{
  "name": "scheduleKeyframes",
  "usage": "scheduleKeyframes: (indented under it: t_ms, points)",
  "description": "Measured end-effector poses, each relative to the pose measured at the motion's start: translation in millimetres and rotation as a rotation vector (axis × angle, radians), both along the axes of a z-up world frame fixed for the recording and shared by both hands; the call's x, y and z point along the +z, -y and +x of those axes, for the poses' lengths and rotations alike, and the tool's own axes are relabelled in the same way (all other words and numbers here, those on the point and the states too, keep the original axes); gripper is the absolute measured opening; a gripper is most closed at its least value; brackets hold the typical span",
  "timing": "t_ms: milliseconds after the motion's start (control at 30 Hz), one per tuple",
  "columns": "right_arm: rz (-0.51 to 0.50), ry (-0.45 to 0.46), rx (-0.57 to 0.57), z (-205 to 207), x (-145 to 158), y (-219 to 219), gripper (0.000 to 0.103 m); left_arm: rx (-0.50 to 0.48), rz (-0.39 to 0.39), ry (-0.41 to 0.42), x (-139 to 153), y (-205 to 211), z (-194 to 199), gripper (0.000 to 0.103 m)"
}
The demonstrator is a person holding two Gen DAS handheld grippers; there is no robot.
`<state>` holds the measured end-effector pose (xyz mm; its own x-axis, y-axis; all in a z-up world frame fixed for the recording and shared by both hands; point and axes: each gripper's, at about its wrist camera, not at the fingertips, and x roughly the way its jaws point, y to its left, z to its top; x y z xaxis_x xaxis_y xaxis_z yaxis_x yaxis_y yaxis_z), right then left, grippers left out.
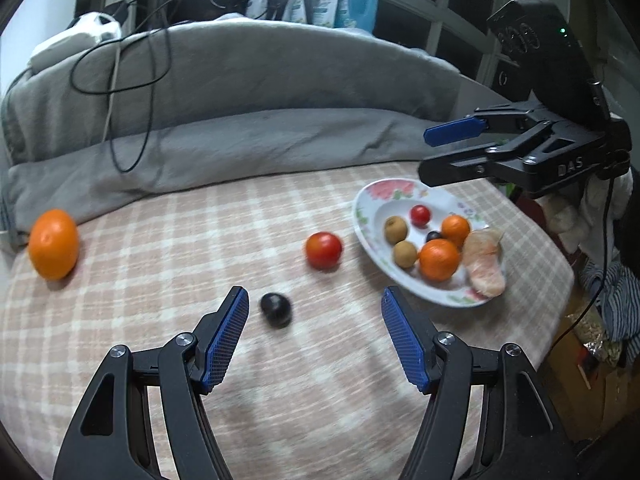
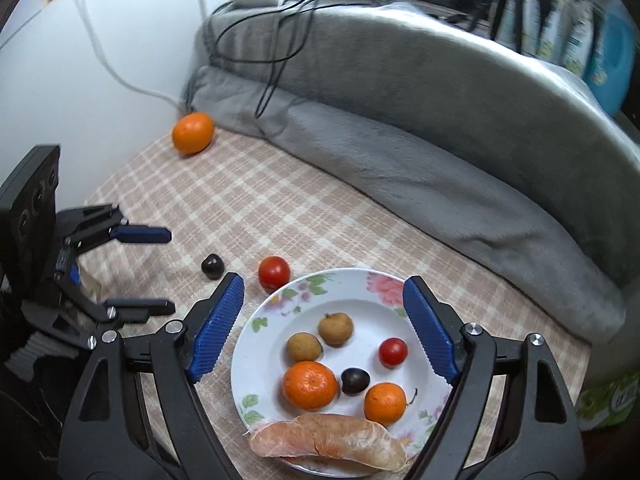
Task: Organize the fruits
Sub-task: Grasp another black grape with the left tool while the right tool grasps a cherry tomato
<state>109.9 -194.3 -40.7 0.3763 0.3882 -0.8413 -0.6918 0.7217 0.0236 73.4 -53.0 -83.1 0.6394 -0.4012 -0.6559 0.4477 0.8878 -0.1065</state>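
Both claws released, holding nothing.
Left claw [image 1: 314, 336] beside dark plum [image 1: 275, 309]; right claw [image 2: 322, 326] over plate [image 2: 256, 344].

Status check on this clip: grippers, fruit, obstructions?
Left gripper open, empty, nearing dark plum. Right gripper open above floral plate. Tomato, orange loose on cloth. Nothing blocking.

Tomato [image 1: 323, 250] lies between grape [image 1: 275, 309] and plate [image 1: 370, 236].

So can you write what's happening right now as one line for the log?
left hand-held gripper: open, empty, near dark plum | right hand-held gripper: open, empty, over plate | off plate: plum, tomato, orange
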Motion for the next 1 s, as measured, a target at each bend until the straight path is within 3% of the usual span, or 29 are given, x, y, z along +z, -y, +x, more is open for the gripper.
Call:
scheduleKeyframes:
  t_ms: [300, 367, 500, 600, 700, 767, 1000]
  points:
    - [-0.103, -0.033, 0.156, 7.6, -14.8, -35.0, 0.084, 0.000, -0.009, -0.043, -11.8, -10.6, 8.8, 0.069]
    - [-0.117, -0.055, 0.184, 9.0, -20.3, -42.2, 0.078, -0.007, -0.011, -0.052, -14.3, -11.4, 11.2, 0.068]
    - [-0.146, -0.081, 0.229, 9.4, -31.2, -56.1, 0.075, -0.020, -0.010, -0.067, -18.9, -11.9, 17.1, 0.060]
    - [-0.160, -0.117, 0.256, 11.6, -39.0, -65.4, 0.063, -0.026, -0.014, -0.080, -22.9, -12.6, 22.3, 0.053]
    - [-0.180, -0.131, 0.270, 15.1, -44.4, -71.6, 0.061, -0.031, -0.019, -0.091, -26.8, -13.1, 28.1, 0.050]
    - [-0.187, -0.141, 0.276, 17.8, -47.1, -74.7, 0.061, -0.030, -0.022, -0.095, -28.5, -12.9, 31.4, 0.041]
    - [-0.216, -0.176, 0.302, 22.4, -60.2, -84.7, 0.054, -0.028, -0.031, -0.123, -35.8, -14.9, 46.3, 0.037]
